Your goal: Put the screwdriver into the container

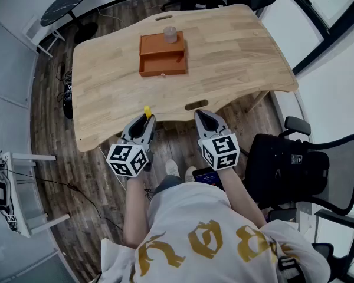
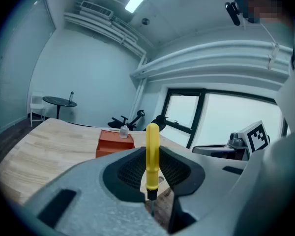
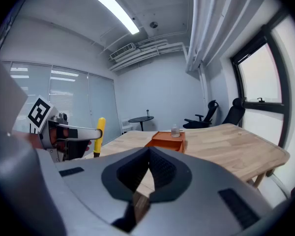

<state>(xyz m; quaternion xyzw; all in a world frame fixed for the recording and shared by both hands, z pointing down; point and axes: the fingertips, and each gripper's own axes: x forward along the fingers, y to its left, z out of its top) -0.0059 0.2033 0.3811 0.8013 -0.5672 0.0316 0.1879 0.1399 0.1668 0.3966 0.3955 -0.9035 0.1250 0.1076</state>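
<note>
Screwdriver (image 2: 152, 154) upright, at wooden table (image 1: 236, 46) edge

The screwdriver (image 2: 152, 156) has a slim yellow handle with a rounded top, a dark collar and a thin metal shaft. It stands upright, handle up and shaft down, clamped between the jaws of the left gripper (image 1: 143, 124) at the near edge of the table (image 1: 236, 46). The container (image 1: 162, 56) is an orange, rectangular, low-walled open tray lying flat on the table's far middle, well apart from the screwdriver
</note>
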